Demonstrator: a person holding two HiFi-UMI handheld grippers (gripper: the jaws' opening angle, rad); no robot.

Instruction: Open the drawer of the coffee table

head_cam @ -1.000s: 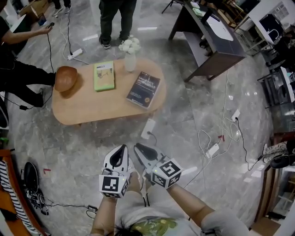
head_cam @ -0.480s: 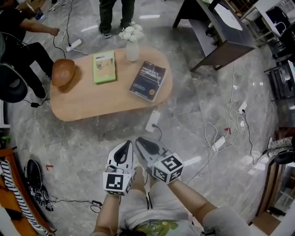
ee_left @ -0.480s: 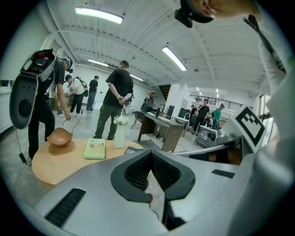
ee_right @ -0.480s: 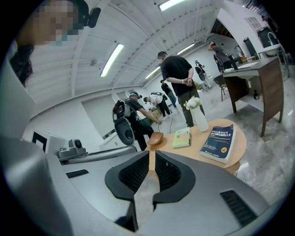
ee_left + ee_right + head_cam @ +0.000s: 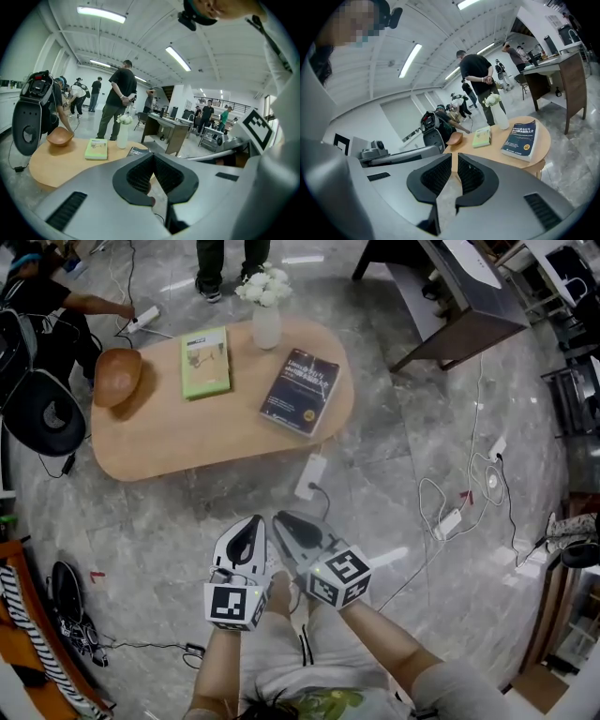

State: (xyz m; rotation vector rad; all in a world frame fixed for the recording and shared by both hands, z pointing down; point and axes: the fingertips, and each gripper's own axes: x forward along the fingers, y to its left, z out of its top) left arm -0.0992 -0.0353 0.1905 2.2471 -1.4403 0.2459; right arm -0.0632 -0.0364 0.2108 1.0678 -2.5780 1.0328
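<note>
a big open-plan office or lab with a staged lounge corner. ahead of the fingers [image 5: 298, 532] an oval wooden coffee table [image 5: 169, 442] carries a green book [image 5: 205, 362], a dark blue book [image 5: 300, 390], a vase of white flowers [image 5: 266, 320] and a wooden bowl [image 5: 116, 376]. beyond it, to the fingers' right, stands a dark desk [image 5: 459, 306]. cables [image 5: 421, 495] and a power strip [image 5: 310, 476] trail over the grey polished stone floor [image 5: 394, 427]. strip lights [image 5: 101, 14] line the white ceiling above several standing people [image 5: 119, 96].

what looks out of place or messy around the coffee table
Nothing is spilled or broken. A white power strip lies on the floor beside the table, with loose cables trailing off to the right: a trip hazard. The dark book lies askew.
</note>
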